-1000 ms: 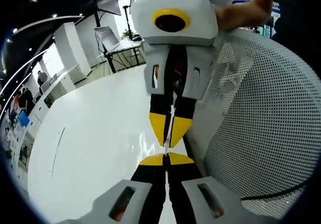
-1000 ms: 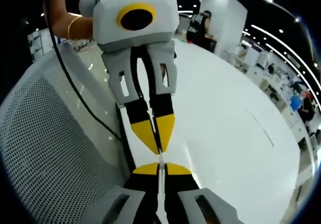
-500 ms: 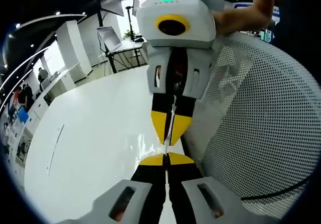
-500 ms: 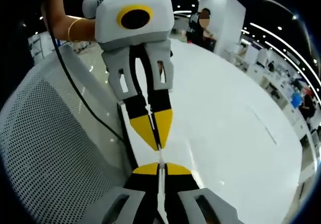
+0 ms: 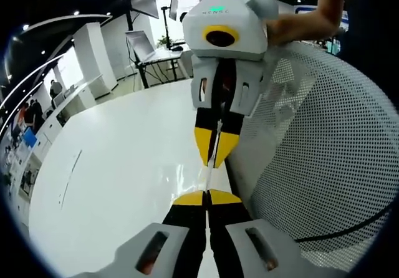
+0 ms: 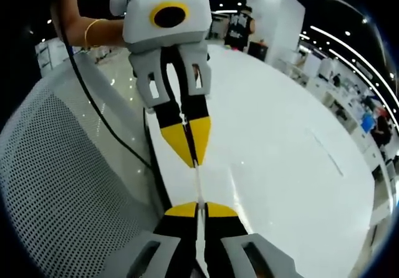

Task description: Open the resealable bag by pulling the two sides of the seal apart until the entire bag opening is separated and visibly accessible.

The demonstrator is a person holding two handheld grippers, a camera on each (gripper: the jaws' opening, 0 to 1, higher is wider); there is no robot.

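Left gripper [image 5: 207, 197] jaws shut on one side of clear bag [image 6: 197, 181], right gripper [image 6: 198, 209] on other, pulling apart above white table [image 5: 118, 172].

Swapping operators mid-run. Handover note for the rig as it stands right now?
Left gripper: shut on the resealable bag, one side of the seal.
Right gripper: shut on the bag's other side.
The grippers face each other above the white table, beside a white mesh chair back. The bag is a thin clear strip stretched between the two pairs of jaws.
Done: both sides gripped, pull under way.
Left: keep pulling apart until the whole opening is separated; whether the seal has parted yet cannot be told.
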